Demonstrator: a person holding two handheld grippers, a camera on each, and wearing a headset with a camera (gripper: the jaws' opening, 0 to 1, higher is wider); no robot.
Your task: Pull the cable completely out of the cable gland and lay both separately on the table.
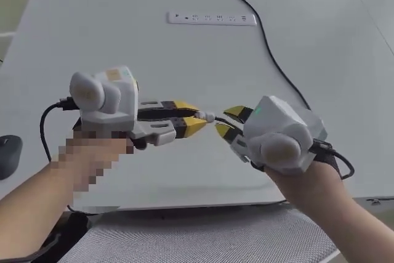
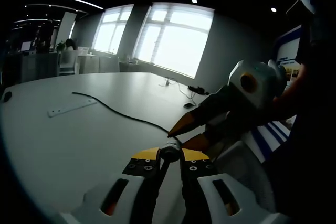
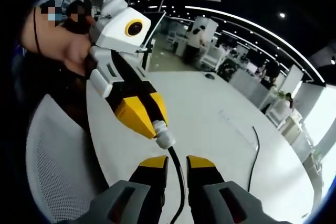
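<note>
Left claw clamps the gland steady above the bench, so the released right claw, straddling the cable, can pull.

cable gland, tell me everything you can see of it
The cable gland is a small, whitish, plastic-looking fitting with a stepped round body. It is held in the air over the near edge of the table, clamped at the yellow jaw tips of the left gripper. A thin black cable comes out of its free end and passes between the open jaws of the right gripper, so the cable is not yet out. Nothing else touches the gland.
</note>
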